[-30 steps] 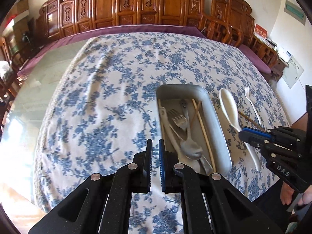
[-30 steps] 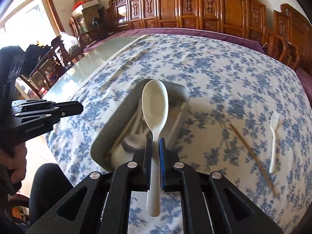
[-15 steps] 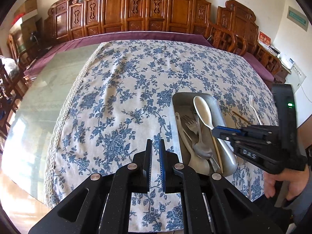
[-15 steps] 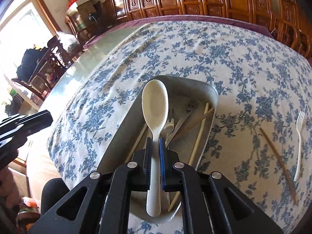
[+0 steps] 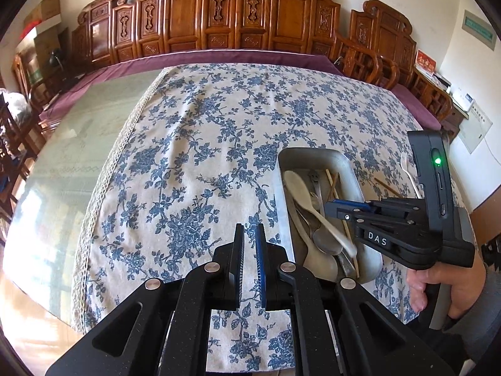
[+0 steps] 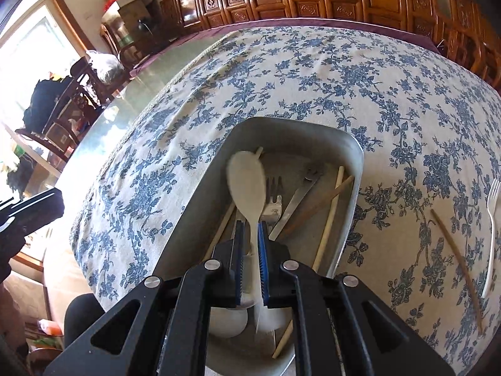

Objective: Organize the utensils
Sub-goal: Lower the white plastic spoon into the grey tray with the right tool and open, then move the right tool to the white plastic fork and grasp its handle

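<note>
On the blue-flowered tablecloth (image 5: pixel 194 163), the left gripper (image 5: pixel 249 263) hovers over bare cloth with its jaws drawn together on nothing, only a thin slit between them. Just to its right lies the metal tray (image 5: pixel 350 169), which holds a metal fork, spoons and chopsticks. The white plastic spoon (image 6: pixel 247 185) now lies slanted on that pile, bowl toward the tray's far left corner. The right gripper (image 6: pixel 250 250) hangs over the tray's near end, its jaws having just eased apart; the spoon's handle runs between them, blurred, so the pads seem to have let go of it, though that is hard to judge. Farther right, on the cloth outside the tray, lie a brown chopstick (image 6: pixel 454 257) and, beside it, a white fork (image 6: pixel 491 219).
</note>
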